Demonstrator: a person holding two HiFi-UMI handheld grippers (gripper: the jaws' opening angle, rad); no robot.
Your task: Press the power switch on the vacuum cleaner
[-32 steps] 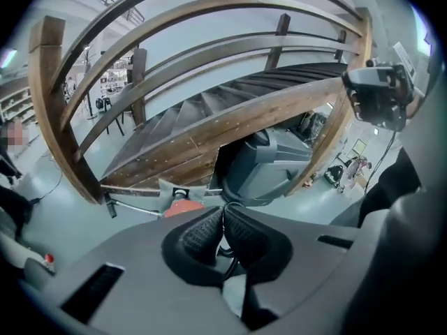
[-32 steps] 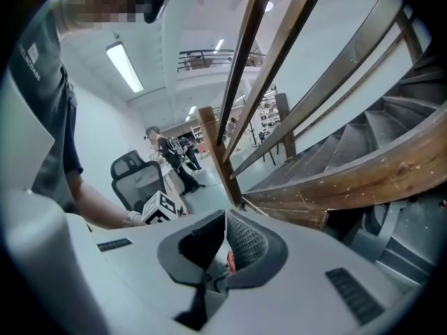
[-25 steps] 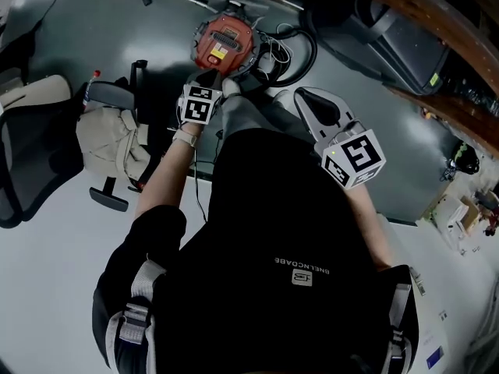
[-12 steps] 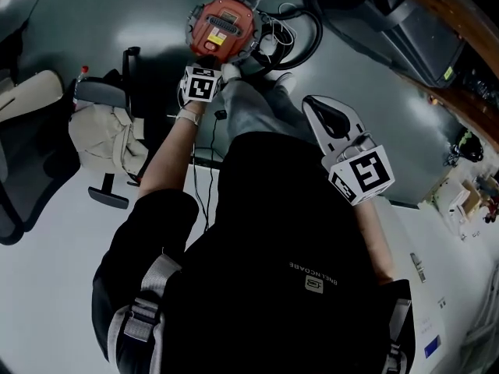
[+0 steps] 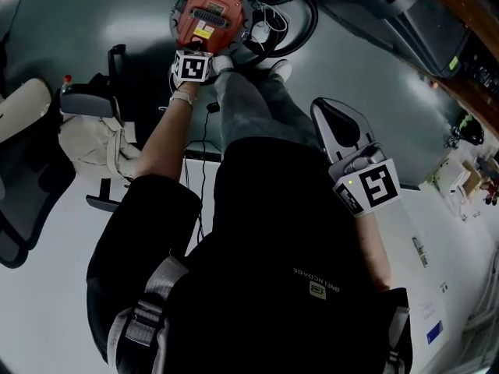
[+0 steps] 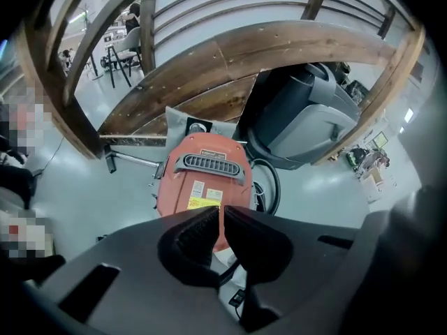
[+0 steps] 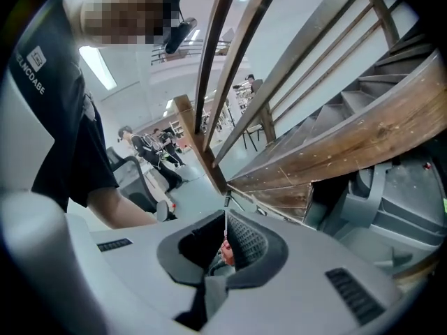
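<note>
The left gripper [image 6: 221, 213], closed and empty, has reached the near edge of the red vacuum cleaner [image 5: 207, 15], so the press seems imminent; the right gripper [image 7: 225, 223], also closed, waits well behind it.

near edge of the vacuum cleaner [image 5: 209, 14] hidden from us behind our left gripper [image 6: 221, 213], its power switch we cannot pick out, its label [image 6: 203, 202] print too small to read
</note>
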